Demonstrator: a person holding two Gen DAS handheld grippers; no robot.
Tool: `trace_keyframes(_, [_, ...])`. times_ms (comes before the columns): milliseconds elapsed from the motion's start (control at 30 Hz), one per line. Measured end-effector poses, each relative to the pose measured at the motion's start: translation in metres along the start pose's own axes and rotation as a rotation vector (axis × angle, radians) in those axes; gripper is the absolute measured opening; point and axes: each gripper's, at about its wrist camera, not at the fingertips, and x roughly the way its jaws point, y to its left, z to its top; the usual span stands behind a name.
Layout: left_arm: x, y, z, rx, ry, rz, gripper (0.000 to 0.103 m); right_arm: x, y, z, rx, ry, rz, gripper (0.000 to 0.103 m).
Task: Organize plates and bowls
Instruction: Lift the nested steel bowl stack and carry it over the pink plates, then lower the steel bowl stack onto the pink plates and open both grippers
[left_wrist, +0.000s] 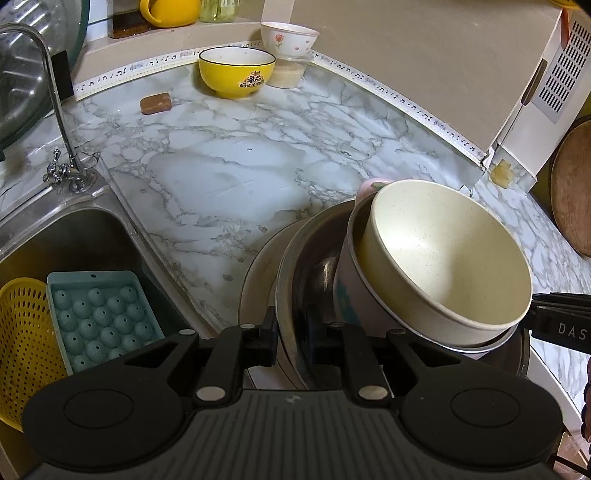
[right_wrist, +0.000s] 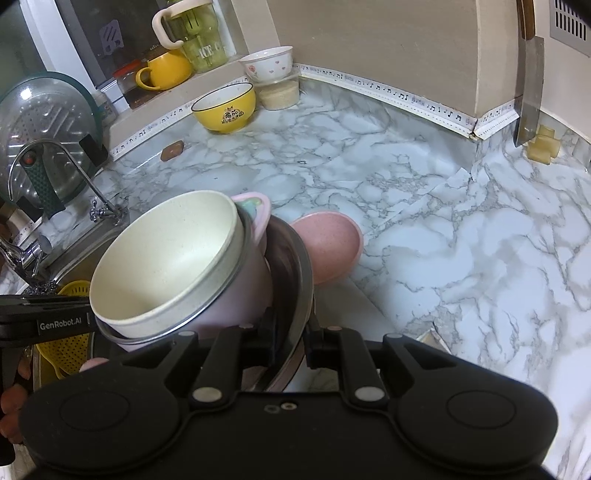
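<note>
Nearest, left gripper (left_wrist: 291, 338) clamped on near-left rim of steel basin (left_wrist: 295, 280); right gripper (right_wrist: 308, 341) clamped likewise on the opposite rim. Jaws of each nearly shut, rim pinched between pads. Both grippers angled steeply downward, facing each other across the basin, each showing at the edge of the other's view. Neither hand nearer: load shared between the two.

Inside the basin: cream bowl (left_wrist: 447, 258) nested in a pale lavender bowl (right_wrist: 240, 291), the pair tipped so the mouths face up and toward the left gripper. Beneath the basin, a white plate (left_wrist: 258, 273) showing at its left edge. Just beyond the basin, pink bowl (right_wrist: 332, 247), partly hidden; whether touching the basin cannot be told. Whole stack apparently held at or just over the front of the marble counter (left_wrist: 229, 166); contact with the counter not visible.

Left of the basin: sink (left_wrist: 74, 236) holding a yellow colander (left_wrist: 26, 343) and teal tray (left_wrist: 99, 314).

Farther behind the basin: open marble, the likely set-down area. Farthest behind it, by the wall: yellow bowl (left_wrist: 236, 72) and small floral bowl (left_wrist: 288, 37).

Judgement: coming move turns on keeping both rim grips level so the tipped bowls stay seated.
</note>
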Motion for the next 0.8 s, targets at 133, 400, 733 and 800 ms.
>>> trace_keyframes(133, [0.002,0.001,0.003,0.004,0.0,0.002,0.014,0.002,0.002,0.002,-0.007,-0.002,-0.011,0.018])
trace_keyframes(400, [0.005,0.007,0.007,0.01,0.014,-0.022,0.014,-0.001,0.001,0.005,0.006,-0.008,-0.036,0.026])
trace_keyframes(733, [0.007,0.014,0.015,0.042,0.012,-0.041,0.022,-0.016,0.005,0.006,0.012,-0.067,-0.075,0.049])
trace_keyframes(800, [0.006,0.015,0.018,0.041,0.002,-0.041,0.031,-0.02,0.006,0.005,0.018,-0.081,-0.082,0.052])
